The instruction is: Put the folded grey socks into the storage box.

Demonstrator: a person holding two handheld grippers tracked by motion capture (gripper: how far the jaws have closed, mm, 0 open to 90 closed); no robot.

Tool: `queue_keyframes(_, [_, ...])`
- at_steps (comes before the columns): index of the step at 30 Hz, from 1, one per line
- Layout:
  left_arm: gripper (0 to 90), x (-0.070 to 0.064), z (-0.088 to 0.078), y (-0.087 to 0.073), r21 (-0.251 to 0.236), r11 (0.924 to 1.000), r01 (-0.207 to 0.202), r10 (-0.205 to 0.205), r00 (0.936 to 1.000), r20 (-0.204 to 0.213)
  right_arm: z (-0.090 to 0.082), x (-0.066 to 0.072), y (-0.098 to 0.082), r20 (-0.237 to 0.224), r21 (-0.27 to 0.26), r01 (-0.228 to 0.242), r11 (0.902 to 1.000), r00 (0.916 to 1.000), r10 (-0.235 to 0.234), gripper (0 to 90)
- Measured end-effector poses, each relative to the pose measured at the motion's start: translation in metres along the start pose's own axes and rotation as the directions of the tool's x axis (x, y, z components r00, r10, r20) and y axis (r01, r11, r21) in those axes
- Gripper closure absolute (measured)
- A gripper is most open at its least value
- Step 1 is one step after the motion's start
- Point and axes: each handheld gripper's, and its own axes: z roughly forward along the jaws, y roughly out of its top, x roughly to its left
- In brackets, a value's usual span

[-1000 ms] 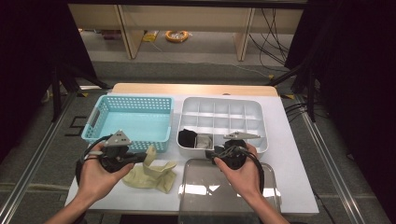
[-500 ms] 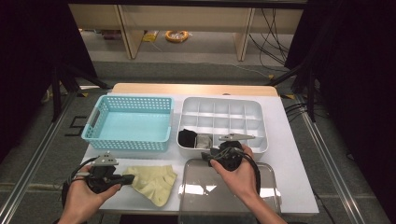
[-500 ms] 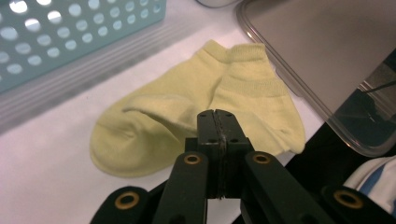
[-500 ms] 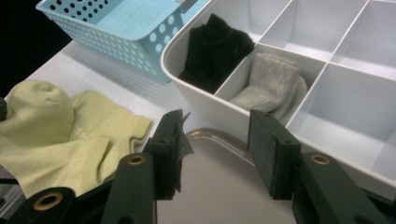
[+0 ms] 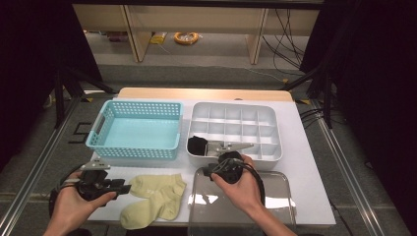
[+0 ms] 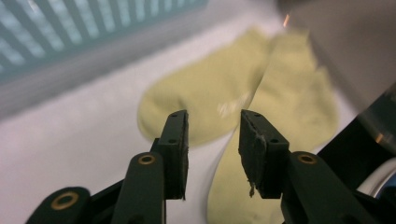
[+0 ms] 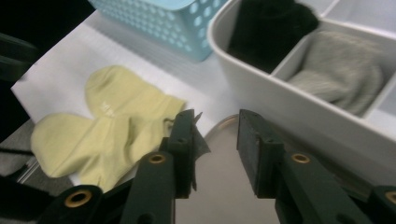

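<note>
Yellow socks (image 5: 153,199) lie flat on the desk (image 5: 314,162), just released. Left gripper (image 6: 212,140) has just been opening, right gripper (image 7: 215,140) closing; both fingers half-wide, empty. Next: regrasp to fold.

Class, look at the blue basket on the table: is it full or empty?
Empty. The blue basket shows only its bare floor; the yellow socks lie outside, on the table.
</note>
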Motion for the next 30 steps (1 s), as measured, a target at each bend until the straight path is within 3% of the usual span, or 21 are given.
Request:
queue_keyframes(3, [59.3, 0.003, 0.016, -0.004, 0.094, 0.9955, -0.010, 0.007, 0.9992, 0.038, 0.007, 0.007, -0.001, -0.018, 0.017, 0.016, 0.9997, 0.9997, -0.016, 71.3])
queue_keyframes(4, [58.2, 0.003, 0.019, -0.005, 0.129, 0.9911, -0.034, 0.028, 0.9981, 0.055, 0.009, 0.008, -0.001, -0.025, 0.026, 0.022, 0.9994, 0.9995, -0.022, 72.2])
queue_keyframes(5, [57.0, 0.004, 0.020, -0.005, 0.177, 0.9812, -0.078, 0.067, 0.9953, 0.070, 0.011, 0.010, -0.001, -0.038, 0.035, 0.027, 0.9990, 0.9989, -0.026, 73.4])
queue_keyframes(6, [56.4, -0.001, 0.024, -0.007, 0.159, 0.9865, -0.041, 0.030, 0.9970, 0.071, 0.013, 0.013, -0.001, -0.046, 0.050, 0.019, 0.9986, 0.9988, -0.017, 74.1])
queue_keyframes(7, [55.9, 0.000, 0.023, -0.007, 0.208, 0.9745, -0.085, 0.068, 0.9937, 0.089, 0.015, 0.015, -0.001, -0.056, 0.061, 0.026, 0.9978, 0.9982, -0.023, 74.7])
queue_keyframes(11, [52.5, -0.004, 0.027, -0.010, 0.234, 0.9678, -0.092, 0.070, 0.9926, 0.099, 0.022, 0.023, -0.001, -0.085, 0.096, 0.049, 0.9941, 0.9955, -0.041, 75.5])
queue_keyframes(12, [51.9, -0.004, 0.027, -0.010, 0.261, 0.9597, -0.105, 0.082, 0.9917, 0.099, 0.025, 0.024, -0.001, -0.100, 0.098, 0.062, 0.9933, 0.9936, -0.052, 75.5])
queue_keyframes(15, [52.3, -0.008, 0.029, -0.011, 0.272, 0.9541, -0.126, 0.110, 0.9912, 0.072, 0.031, 0.028, -0.003, -0.116, 0.126, 0.080, 0.9888, 0.9911, -0.065, 74.9])
queue_keyframes(20, [60.0, -0.014, 0.036, -0.012, 0.311, 0.9415, -0.129, 0.115, 0.9914, 0.063, 0.044, 0.034, -0.007, -0.140, 0.163, 0.111, 0.9804, 0.9862, -0.088, 73.5])
queue_keyframes(21, [61.5, -0.014, 0.037, -0.012, 0.315, 0.9395, -0.134, 0.119, 0.9907, 0.066, 0.045, 0.038, -0.008, -0.138, 0.202, 0.079, 0.9761, 0.9890, -0.052, 73.2])
queue_keyframes(22, [63.4, -0.015, 0.038, -0.012, 0.325, 0.9349, -0.142, 0.127, 0.9896, 0.068, 0.049, 0.037, -0.008, -0.146, 0.184, 0.118, 0.9758, 0.9851, -0.091, 73.0])
queue_keyframes(23, [64.7, -0.017, 0.039, -0.012, 0.333, 0.9318, -0.145, 0.132, 0.9894, 0.061, 0.051, 0.038, -0.009, -0.147, 0.198, 0.115, 0.9734, 0.9853, -0.087, 72.8])
queue_keyframes(24, [66.2, -0.017, 0.040, -0.012, 0.346, 0.9243, -0.162, 0.149, 0.9867, 0.065, 0.052, 0.039, -0.009, -0.147, 0.216, 0.102, 0.9711, 0.9866, -0.070, 72.7])
queue_keyframes(25, [67.4, -0.017, 0.040, -0.011, 0.371, 0.9079, -0.195, 0.183, 0.9808, 0.068, 0.054, 0.040, -0.010, -0.149, 0.218, 0.105, 0.9703, 0.9860, -0.074, 72.4])
queue_keyframes(26, [68.4, -0.017, 0.041, -0.011, 0.378, 0.9028, -0.205, 0.192, 0.9787, 0.072, 0.057, 0.039, -0.010, -0.155, 0.220, 0.123, 0.9677, 0.9838, -0.090, 72.0])
queue_keyframes(27, [69.7, -0.018, 0.041, -0.011, 0.374, 0.9047, -0.204, 0.191, 0.9790, 0.071, 0.058, 0.041, -0.011, -0.158, 0.233, 0.114, 0.9657, 0.9843, -0.078, 71.5])
queue_keyframes(28, [71.2, -0.018, 0.041, -0.011, 0.377, 0.9024, -0.208, 0.195, 0.9781, 0.074, 0.060, 0.040, -0.011, -0.166, 0.218, 0.137, 0.9663, 0.9808, -0.101, 70.9])
queue_keyframes(30, [73.4, -0.017, 0.041, -0.011, 0.384, 0.8988, -0.212, 0.200, 0.9773, 0.070, 0.063, 0.043, -0.013, -0.175, 0.230, 0.139, 0.9633, 0.9796, -0.099, 69.7])
